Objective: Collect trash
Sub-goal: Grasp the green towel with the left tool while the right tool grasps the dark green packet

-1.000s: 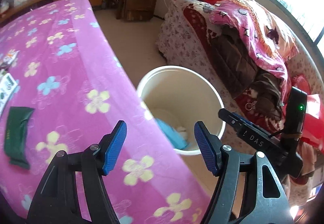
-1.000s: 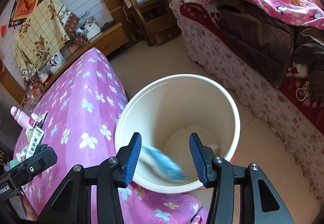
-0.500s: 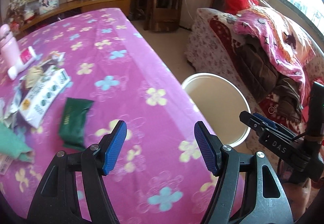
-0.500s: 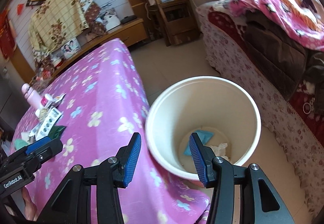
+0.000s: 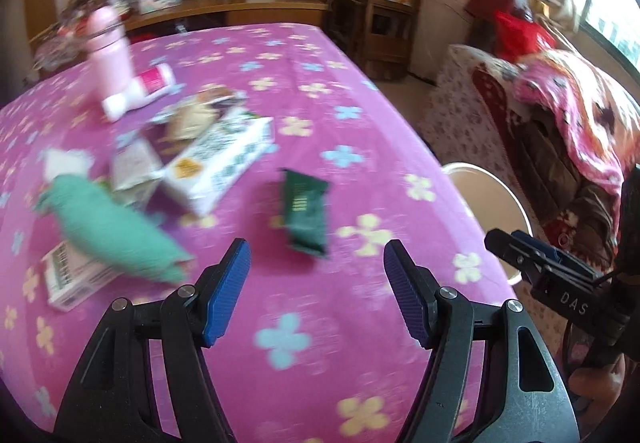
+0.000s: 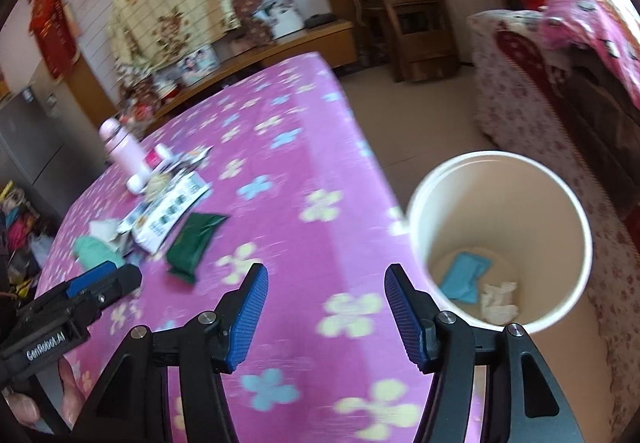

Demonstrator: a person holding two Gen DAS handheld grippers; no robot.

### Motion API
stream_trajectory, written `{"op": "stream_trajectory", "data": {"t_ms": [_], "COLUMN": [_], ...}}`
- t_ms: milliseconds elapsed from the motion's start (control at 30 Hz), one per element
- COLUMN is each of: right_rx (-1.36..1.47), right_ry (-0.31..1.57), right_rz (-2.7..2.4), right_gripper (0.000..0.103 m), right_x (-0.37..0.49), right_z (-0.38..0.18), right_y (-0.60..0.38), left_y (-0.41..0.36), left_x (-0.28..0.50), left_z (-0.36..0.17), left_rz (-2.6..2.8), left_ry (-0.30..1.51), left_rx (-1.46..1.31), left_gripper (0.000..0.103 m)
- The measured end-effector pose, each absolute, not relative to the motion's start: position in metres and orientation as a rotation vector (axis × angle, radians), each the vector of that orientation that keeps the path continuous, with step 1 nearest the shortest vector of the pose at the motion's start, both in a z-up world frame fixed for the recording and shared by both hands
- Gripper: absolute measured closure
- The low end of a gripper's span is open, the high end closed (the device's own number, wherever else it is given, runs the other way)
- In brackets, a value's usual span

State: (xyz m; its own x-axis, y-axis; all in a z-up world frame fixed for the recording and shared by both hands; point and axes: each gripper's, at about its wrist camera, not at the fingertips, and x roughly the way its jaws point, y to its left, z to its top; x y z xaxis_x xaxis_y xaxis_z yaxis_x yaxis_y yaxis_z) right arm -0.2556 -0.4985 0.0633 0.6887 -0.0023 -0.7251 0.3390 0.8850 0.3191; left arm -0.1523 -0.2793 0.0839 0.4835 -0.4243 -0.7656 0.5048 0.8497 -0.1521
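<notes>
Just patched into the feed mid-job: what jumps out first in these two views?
The bright pink flowered tablecloth fills both views, with a clutter of litter at its far left: a dark green packet lying alone nearest the tools, then a white printed box and a mint-green cloth. Beside the table's right edge a cream bucket stands on the floor, holding a blue wrapper and crumpled tissue. Both tools are empty.

A wrapper point(image 6: 195, 245) lies on the table point(image 6: 288, 147), with a litter pile point(image 6: 160, 211) beside it; the bin point(image 6: 500, 239) stands off the table's right edge.
</notes>
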Motion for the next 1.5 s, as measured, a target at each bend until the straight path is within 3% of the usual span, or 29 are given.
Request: {"op": "stream_trajectory", "data": {"t_ms": [267, 367, 533, 1033, 1067, 1133, 1167, 1200, 1300, 1500], "right_rx": [0.429, 0.440, 0.441, 0.404, 0.394, 0.362, 0.350, 0.345, 0.358, 0.366], "right_ry": [0.852, 0.865, 0.881, 0.907, 0.904, 0.896, 0.894, 0.890, 0.882, 0.830], "right_rz": [-0.099, -0.068, -0.047, -0.067, -0.073, -0.082, -0.080, -0.078, -0.056, -0.031], "right_gripper": [0.044, 0.037, 0.036, 0.036, 0.038, 0.062, 0.067, 0.071, 0.077, 0.078], "right_x": [-0.220, -0.203, -0.169, -0.121, -0.120, -0.120, -0.121, -0.122, -0.127, -0.152], "right_z": [0.053, 0.049, 0.044, 0.027, 0.027, 0.026, 0.026, 0.026, 0.026, 0.046], "right_y": [-0.447, -0.432, -0.411, -0.396, -0.395, -0.392, -0.391, -0.391, -0.394, -0.398], "left_y": [-0.206, -0.184, -0.155, -0.159, -0.161, -0.161, -0.161, -0.159, -0.152, -0.149], "left_x": [-0.136, -0.129, -0.114, -0.076, -0.075, -0.072, -0.071, -0.071, -0.073, -0.094], "left_z": [0.081, 0.078, 0.074, 0.056, 0.056, 0.052, 0.051, 0.050, 0.049, 0.068], "left_rz": [-0.428, -0.382, -0.328, -0.286, -0.289, -0.309, -0.320, -0.332, -0.358, -0.398], "left_ry": [0.887, 0.883, 0.882, 0.906, 0.908, 0.918, 0.924, 0.928, 0.943, 0.933], "left_rx": [0.036, -0.008, -0.114, -0.210, -0.207, -0.219, -0.228, -0.240, -0.267, -0.240], "left_gripper": [0.035, 0.035, 0.035, 0.035, 0.035, 0.035, 0.037, 0.045, 0.052, 0.054]}}
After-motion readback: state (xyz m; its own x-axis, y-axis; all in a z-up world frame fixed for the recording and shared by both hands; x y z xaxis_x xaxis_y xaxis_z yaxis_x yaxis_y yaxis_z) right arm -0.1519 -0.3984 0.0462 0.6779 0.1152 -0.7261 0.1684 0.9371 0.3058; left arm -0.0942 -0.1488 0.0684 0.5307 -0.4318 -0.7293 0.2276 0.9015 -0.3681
